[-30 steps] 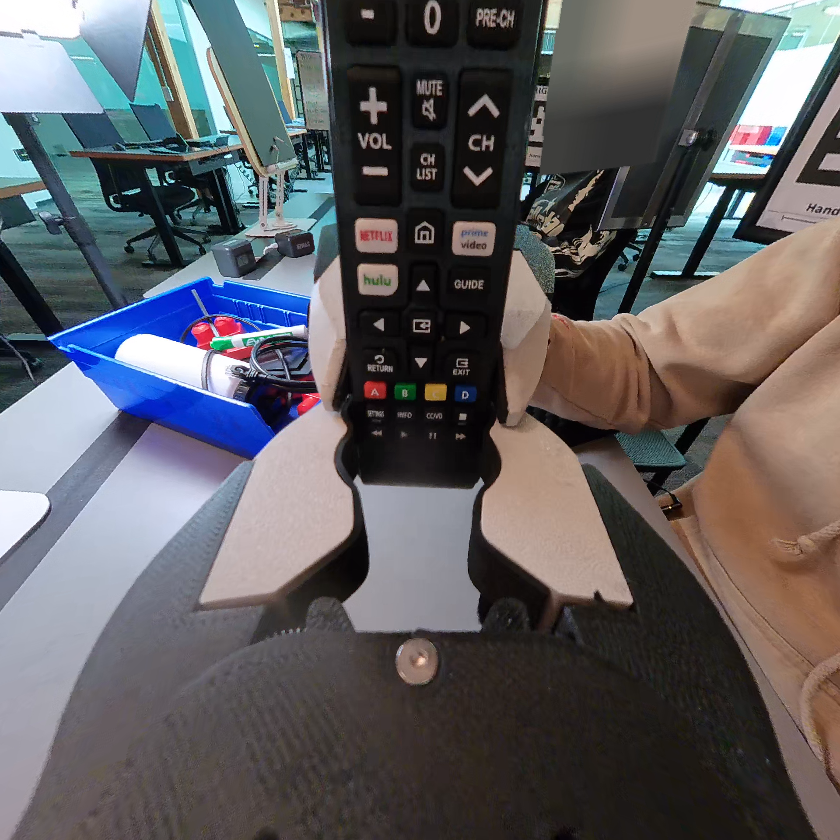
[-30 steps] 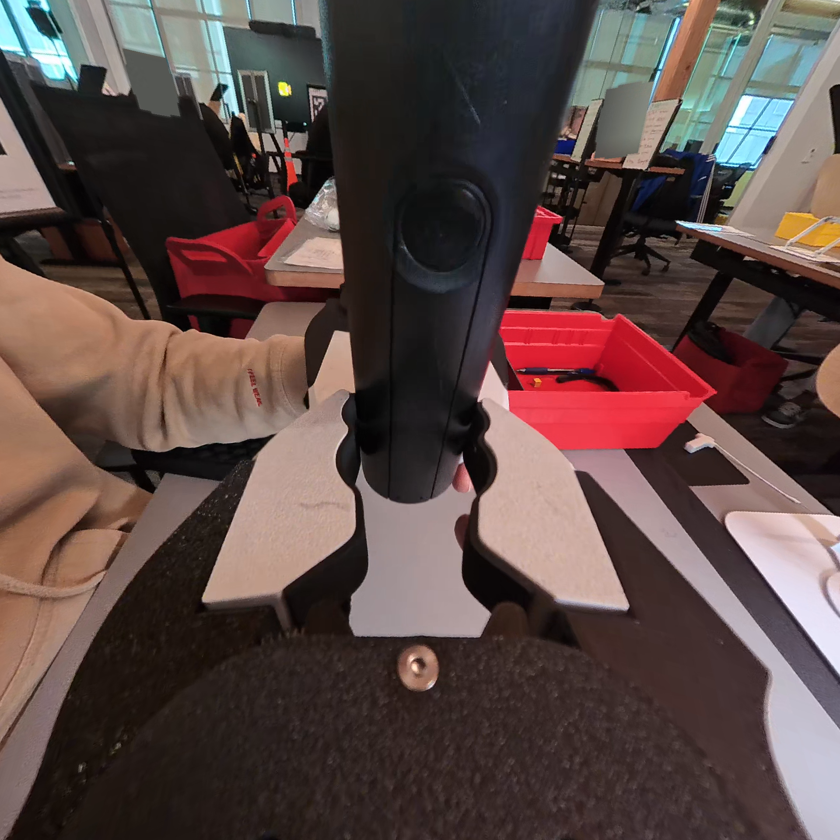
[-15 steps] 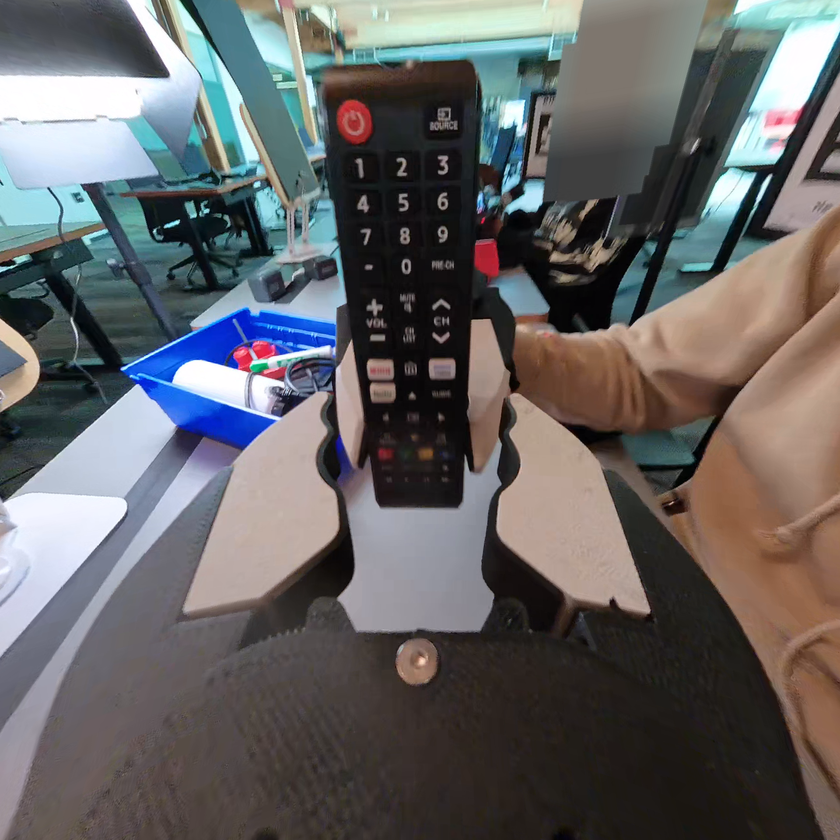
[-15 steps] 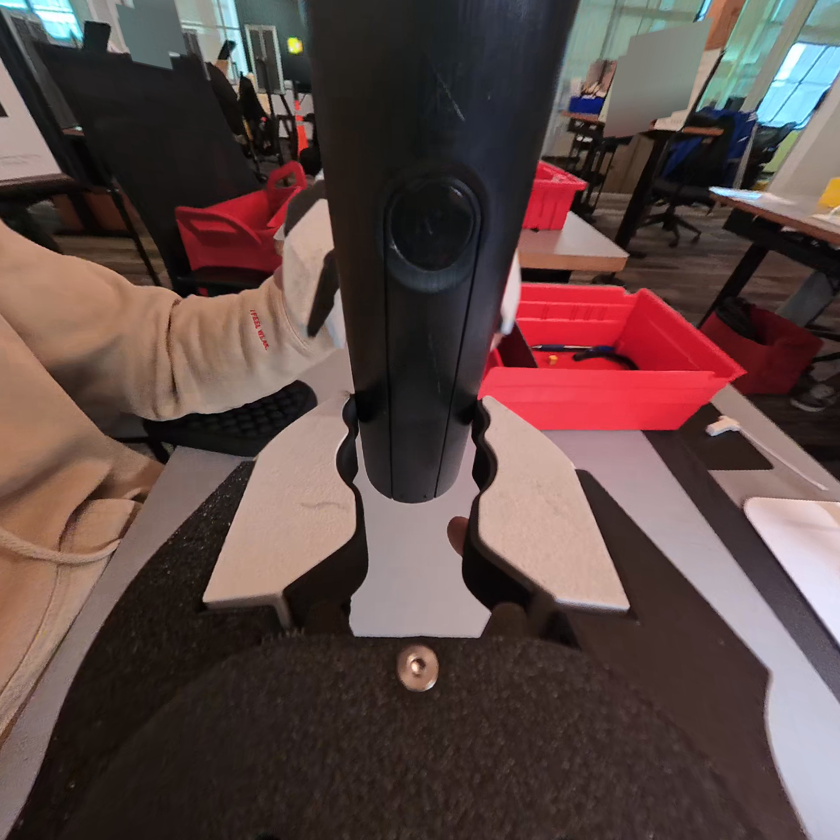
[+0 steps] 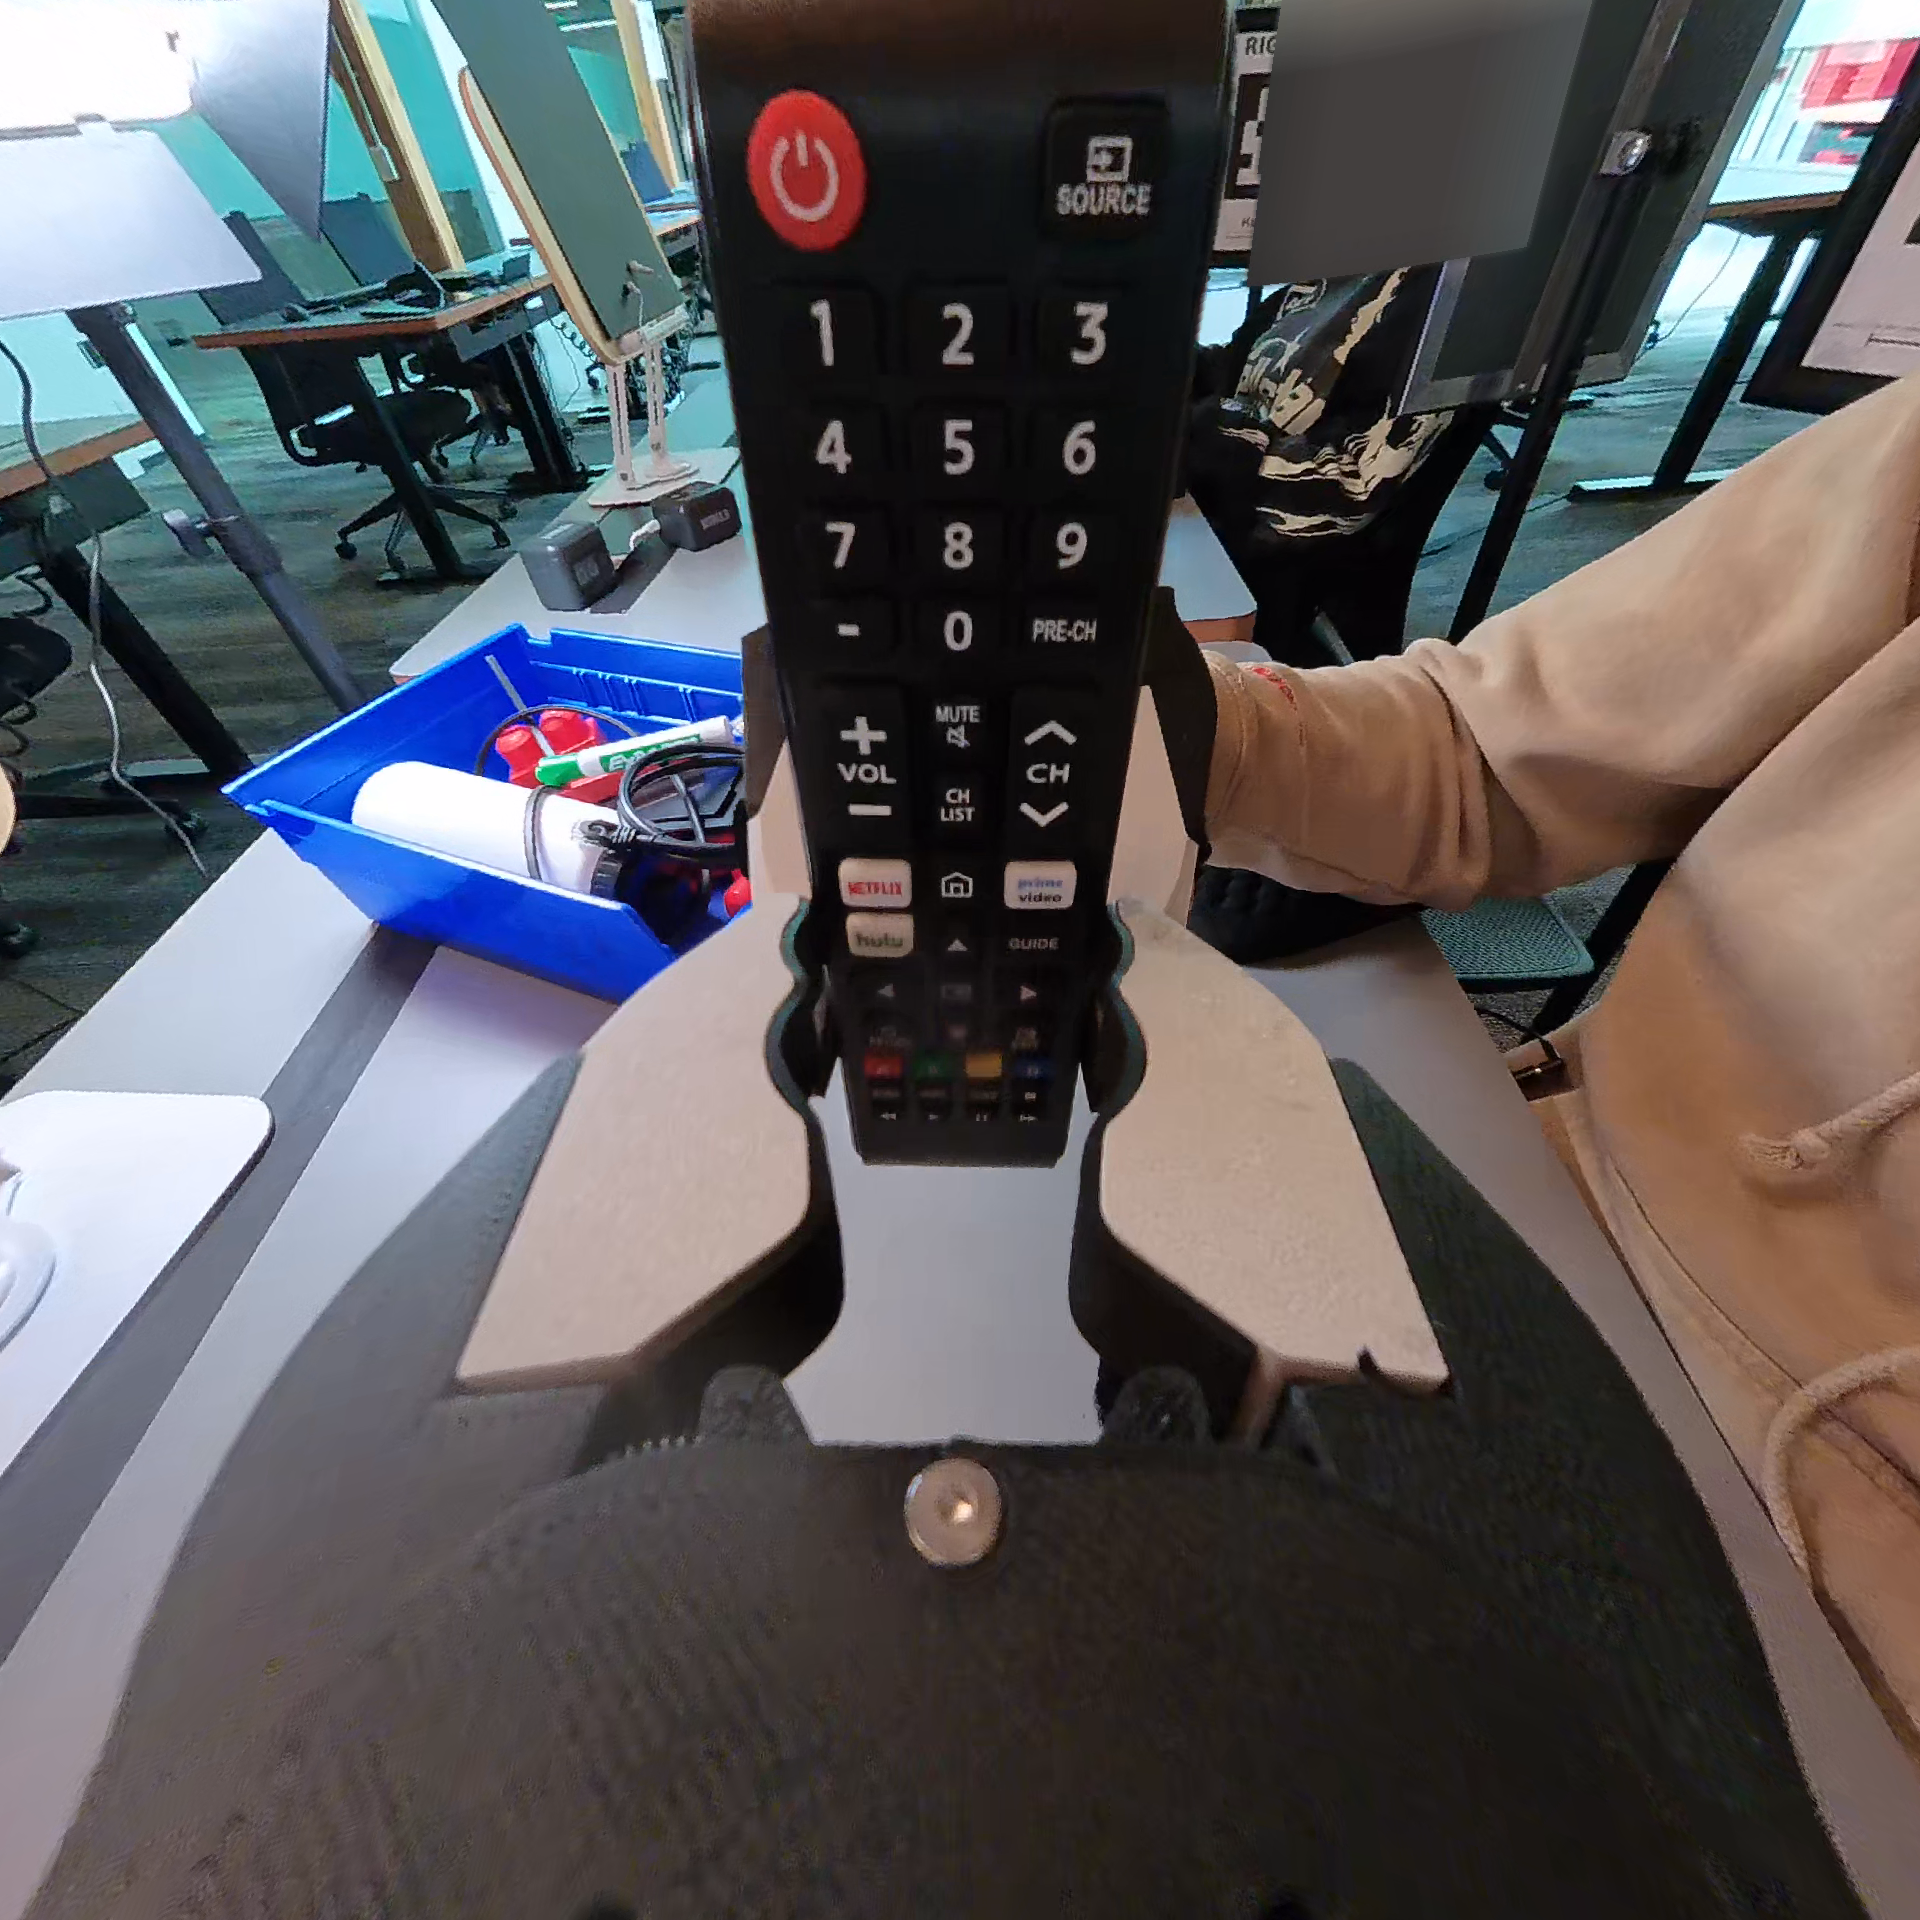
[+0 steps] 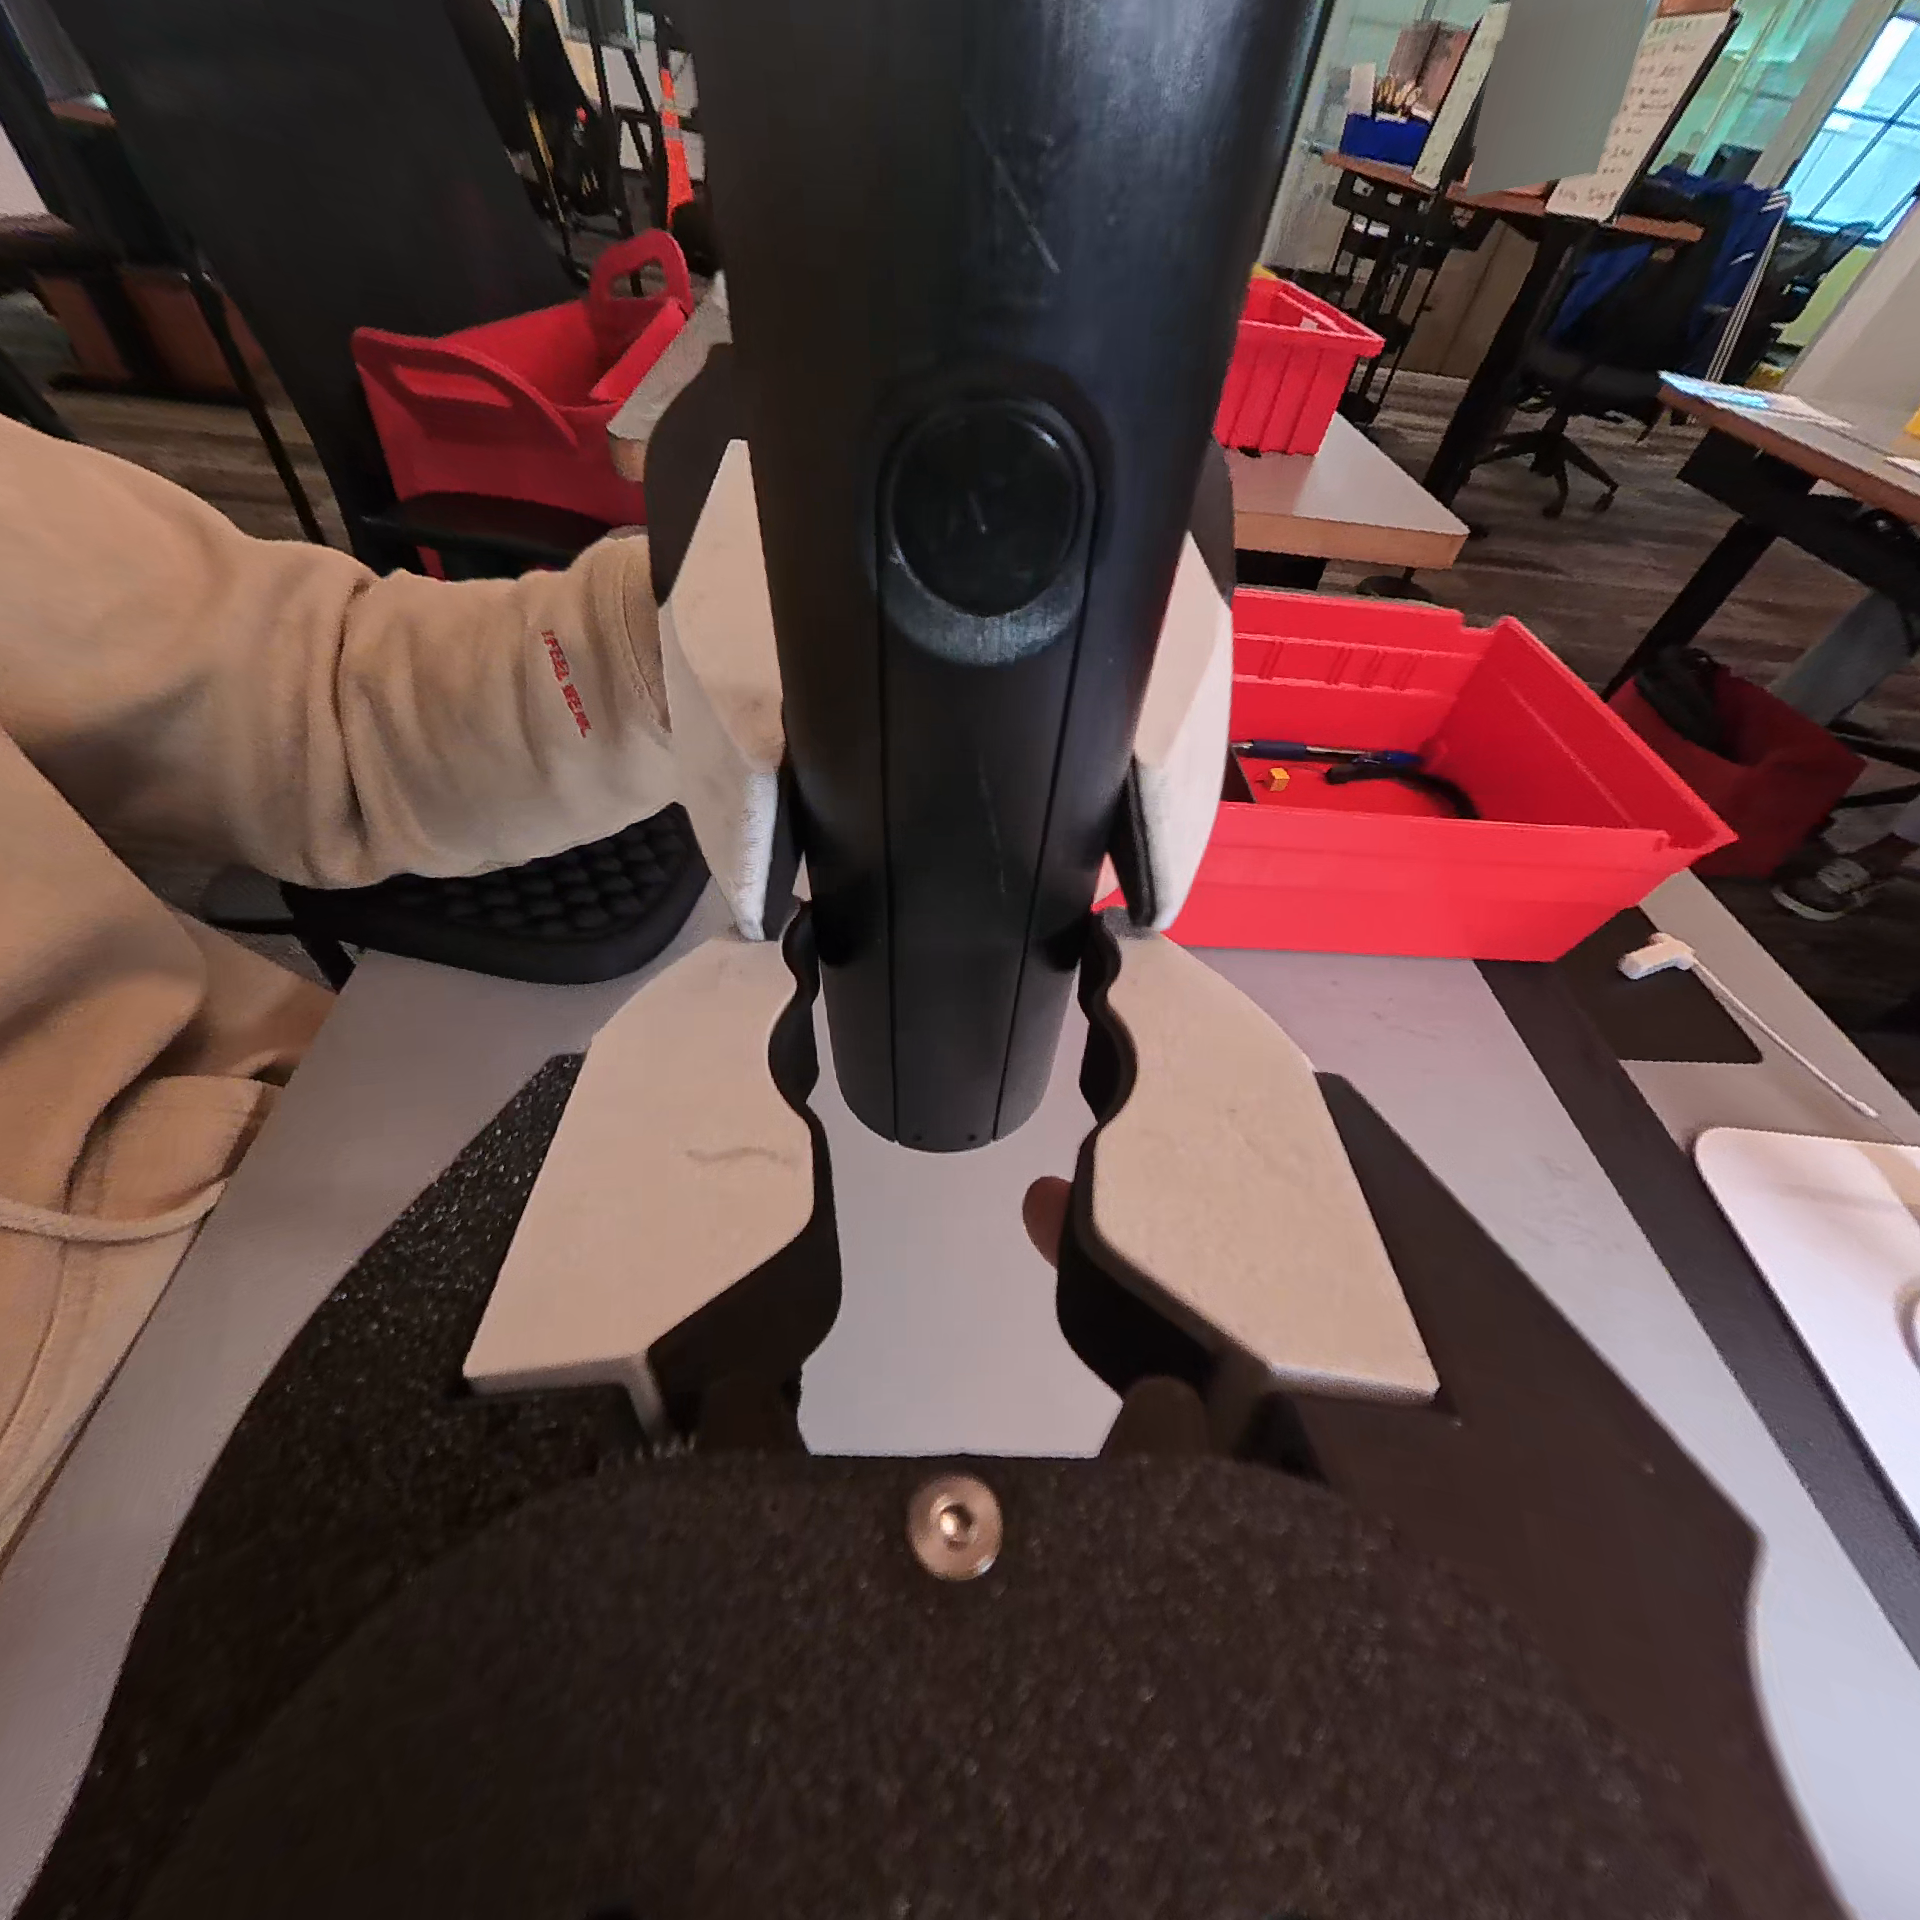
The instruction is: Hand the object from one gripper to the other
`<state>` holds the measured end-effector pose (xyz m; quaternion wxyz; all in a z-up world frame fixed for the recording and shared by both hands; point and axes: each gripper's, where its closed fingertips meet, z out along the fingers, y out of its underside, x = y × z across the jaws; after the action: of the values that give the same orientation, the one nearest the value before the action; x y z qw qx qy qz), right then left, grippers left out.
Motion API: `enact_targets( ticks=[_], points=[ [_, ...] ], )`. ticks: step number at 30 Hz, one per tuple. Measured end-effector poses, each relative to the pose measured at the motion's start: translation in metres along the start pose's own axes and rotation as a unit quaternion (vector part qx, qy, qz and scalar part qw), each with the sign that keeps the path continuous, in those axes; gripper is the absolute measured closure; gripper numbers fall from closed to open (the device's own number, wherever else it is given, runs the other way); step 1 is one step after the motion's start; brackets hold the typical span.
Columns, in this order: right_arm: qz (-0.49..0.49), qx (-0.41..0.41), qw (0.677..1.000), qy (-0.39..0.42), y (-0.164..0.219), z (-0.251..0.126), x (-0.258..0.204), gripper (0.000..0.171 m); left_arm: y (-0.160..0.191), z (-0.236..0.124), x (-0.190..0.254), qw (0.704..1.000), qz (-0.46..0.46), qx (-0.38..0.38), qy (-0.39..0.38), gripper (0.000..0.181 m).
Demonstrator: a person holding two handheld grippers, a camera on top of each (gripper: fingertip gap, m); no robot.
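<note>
A black TV remote (image 5: 956, 540) stands upright over the grey table (image 5: 312, 1060). In the left wrist view its button side faces me. My left gripper (image 5: 956, 997) is shut on its lower end. In the right wrist view I see its plain back (image 6: 977, 831), and my right gripper (image 6: 940, 997) is shut on the same lower end. The two grippers face each other. The right gripper's white fingers (image 5: 1169, 831) show behind the remote in the left wrist view. The left gripper's fingers (image 6: 717, 675) show behind it in the right wrist view.
A blue bin (image 5: 468, 894) with a white roll, a marker and cables stands at the left. A red bin (image 6: 1455, 894) stands at the right. White pads (image 5: 114, 1174) (image 6: 1829, 1247) lie at the table edges. A person's beige sleeve (image 5: 1558, 769) reaches in. My two grippers' fingertips are within a few centimetres of each other.
One second ago both grippers held the remote. Half a second ago my left gripper was open and drawn back. Now it has moved in and shut on the remote again. The right grip is unchanged.
</note>
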<state>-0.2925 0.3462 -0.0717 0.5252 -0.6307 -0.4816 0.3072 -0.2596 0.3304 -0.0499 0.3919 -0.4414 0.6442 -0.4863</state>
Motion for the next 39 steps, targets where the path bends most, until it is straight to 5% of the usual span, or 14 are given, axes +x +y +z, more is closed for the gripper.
enact_targets(
  ticks=[7, 14, 24, 31, 35, 39],
  points=[
    [-0.004, 0.028, 1.0, 0.01, -0.009, -0.006, 0.004, 0.123, -0.01, -0.004, -0.007, 1.0, 0.003, 0.021, -0.023, 0.131],
    [0.001, 0.088, 0.994, 0.057, -0.036, -0.053, 0.023, 0.111, 0.004, -0.004, -0.02, 0.999, -0.023, 0.004, -0.037, 0.13],
    [0.002, 0.064, 0.998, 0.002, -0.023, -0.024, 0.004, 0.121, 0.015, 0.024, 0.0, 1.0, -0.02, -0.017, 0.007, 0.13],
    [-0.006, 0.045, 0.999, 0.022, -0.017, -0.03, 0.012, 0.121, -0.02, -0.019, -0.006, 0.998, -0.03, 0.06, -0.005, 0.122],
    [0.001, 0.024, 1.0, -0.007, -0.005, -0.005, 0.0, 0.121, -0.004, 0.004, 0.002, 1.0, -0.014, -0.003, -0.007, 0.115],
    [0.001, 0.003, 1.0, -0.004, 0.005, 0.005, -0.002, 0.121, 0.001, 0.009, -0.001, 1.0, -0.018, -0.019, -0.015, 0.129]
  ],
)
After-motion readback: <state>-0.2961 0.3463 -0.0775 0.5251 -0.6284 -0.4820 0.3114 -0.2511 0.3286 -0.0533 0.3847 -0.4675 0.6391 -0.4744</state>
